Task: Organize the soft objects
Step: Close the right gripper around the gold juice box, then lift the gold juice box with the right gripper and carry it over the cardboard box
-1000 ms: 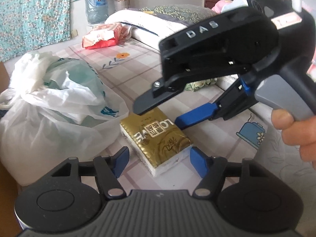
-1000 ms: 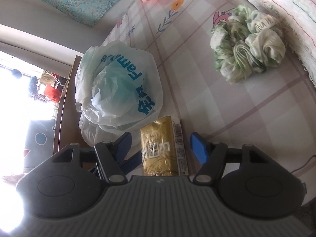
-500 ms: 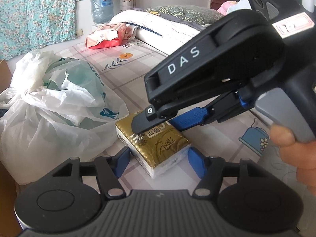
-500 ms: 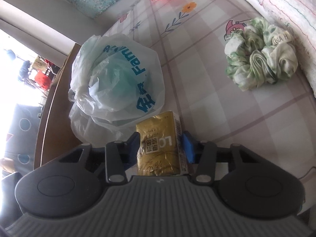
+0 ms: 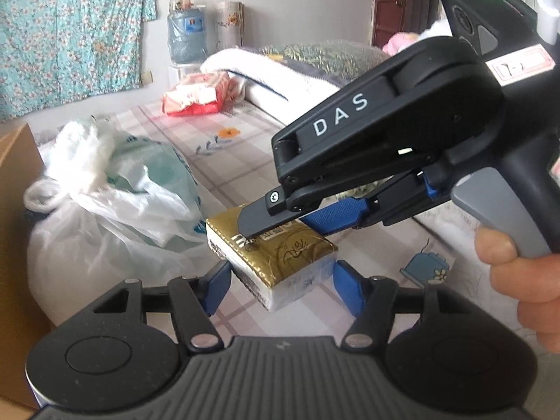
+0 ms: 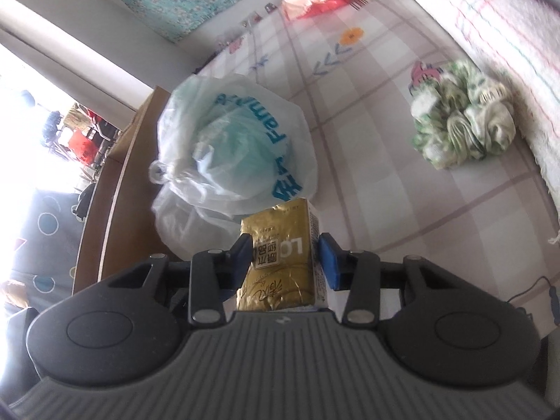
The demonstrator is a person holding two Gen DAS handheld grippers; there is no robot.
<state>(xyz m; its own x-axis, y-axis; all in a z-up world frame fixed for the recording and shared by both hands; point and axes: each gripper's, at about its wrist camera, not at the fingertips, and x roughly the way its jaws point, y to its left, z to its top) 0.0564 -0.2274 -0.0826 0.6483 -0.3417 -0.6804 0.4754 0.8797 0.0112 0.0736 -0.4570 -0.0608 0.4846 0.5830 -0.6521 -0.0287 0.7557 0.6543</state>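
Note:
A gold-wrapped tissue pack [image 5: 280,255] [image 6: 276,255] hangs just above the checked bed sheet [image 5: 238,154]. My right gripper [image 6: 285,259] reaches in from the right in the left wrist view [image 5: 294,217]. Its jaws are closing, and its blue pads press the pack's two sides. My left gripper [image 5: 280,283] has the same pack between its fingers, with a blue pad touching each side of the near end. A white plastic bag [image 5: 105,210] [image 6: 238,147] with teal print lies just left of the pack.
A green-and-white scrunchie [image 6: 462,129] lies on the sheet to the right, beside a folded blanket [image 5: 273,70]. A red-and-white packet [image 5: 196,96] sits at the far end. A cardboard box [image 5: 17,161] stands left of the bag. A hand [image 5: 518,273] holds the right gripper.
The right gripper closed from wide open onto the tissue pack. The left pads drew in to the pack's sides. Both grippers and the pack have risen a little off the sheet.

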